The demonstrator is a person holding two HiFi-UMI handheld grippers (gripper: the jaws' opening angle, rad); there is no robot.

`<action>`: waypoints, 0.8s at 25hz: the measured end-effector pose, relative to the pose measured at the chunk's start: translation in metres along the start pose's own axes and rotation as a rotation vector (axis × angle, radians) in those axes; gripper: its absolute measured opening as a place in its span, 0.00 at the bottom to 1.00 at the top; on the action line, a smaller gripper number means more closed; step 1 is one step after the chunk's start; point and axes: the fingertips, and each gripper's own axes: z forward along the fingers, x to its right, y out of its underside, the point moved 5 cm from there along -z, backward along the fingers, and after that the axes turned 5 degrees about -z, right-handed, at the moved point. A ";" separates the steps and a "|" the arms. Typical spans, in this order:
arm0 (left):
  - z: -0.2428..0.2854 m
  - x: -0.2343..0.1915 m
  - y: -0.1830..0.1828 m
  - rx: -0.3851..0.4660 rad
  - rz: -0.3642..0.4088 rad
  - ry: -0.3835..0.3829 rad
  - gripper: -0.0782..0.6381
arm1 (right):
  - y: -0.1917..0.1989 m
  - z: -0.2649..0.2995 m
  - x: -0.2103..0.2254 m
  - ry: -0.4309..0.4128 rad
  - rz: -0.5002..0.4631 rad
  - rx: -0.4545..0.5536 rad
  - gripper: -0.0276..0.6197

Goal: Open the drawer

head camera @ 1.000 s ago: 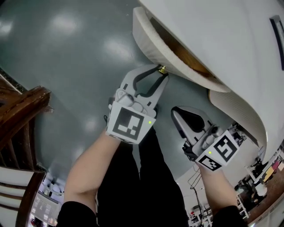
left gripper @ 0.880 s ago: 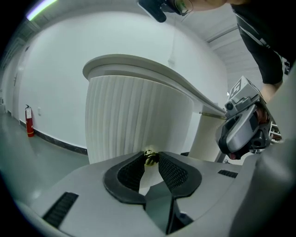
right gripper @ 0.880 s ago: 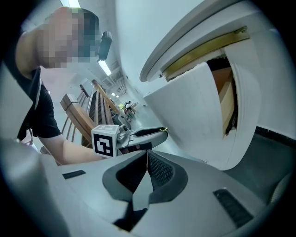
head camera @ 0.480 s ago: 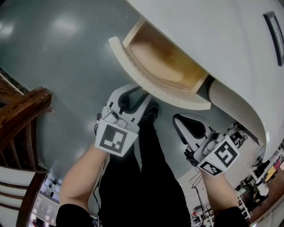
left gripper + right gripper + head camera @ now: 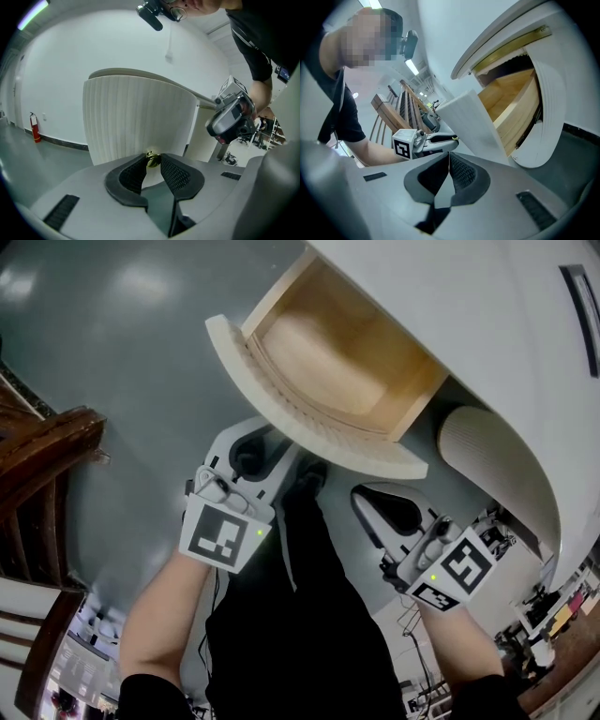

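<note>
The drawer (image 5: pixel 328 371) stands pulled out of the white cabinet (image 5: pixel 487 306), and its bare wooden inside shows. Its curved, ribbed white front (image 5: pixel 136 117) carries a small brass knob (image 5: pixel 152 159). My left gripper (image 5: pixel 153 161) is shut on that knob. In the head view, the left gripper (image 5: pixel 277 448) reaches under the drawer front and its tips are hidden there. My right gripper (image 5: pixel 364 498) hangs just right of it, below the drawer front, shut with nothing in it. In the right gripper view, the pads of the right gripper (image 5: pixel 449 158) meet and the drawer's wooden side (image 5: pixel 511 108) lies ahead.
A second ribbed drawer front (image 5: pixel 487 465) sits shut below and to the right of the open one. A dark wooden chair (image 5: pixel 42 474) stands at the left on the grey floor (image 5: pixel 122 343). My legs are directly beneath the grippers.
The drawer has slid farther out and more of its wooden inside shows. My left gripper has moved back toward me with the knob. The right gripper has drifted slightly left.
</note>
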 end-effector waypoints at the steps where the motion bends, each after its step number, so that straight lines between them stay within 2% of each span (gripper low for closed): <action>1: 0.000 0.000 0.000 -0.001 0.008 0.005 0.25 | 0.002 -0.001 0.000 -0.003 -0.002 -0.003 0.07; 6: -0.001 -0.001 0.003 -0.019 0.051 0.033 0.25 | 0.011 -0.003 0.005 -0.005 0.003 -0.015 0.07; 15: -0.006 0.003 0.009 -0.032 0.030 0.054 0.25 | 0.012 0.001 -0.007 -0.006 0.027 -0.009 0.07; 20: -0.019 0.004 0.017 -0.042 0.026 0.068 0.25 | 0.013 -0.001 -0.019 0.028 0.028 0.009 0.07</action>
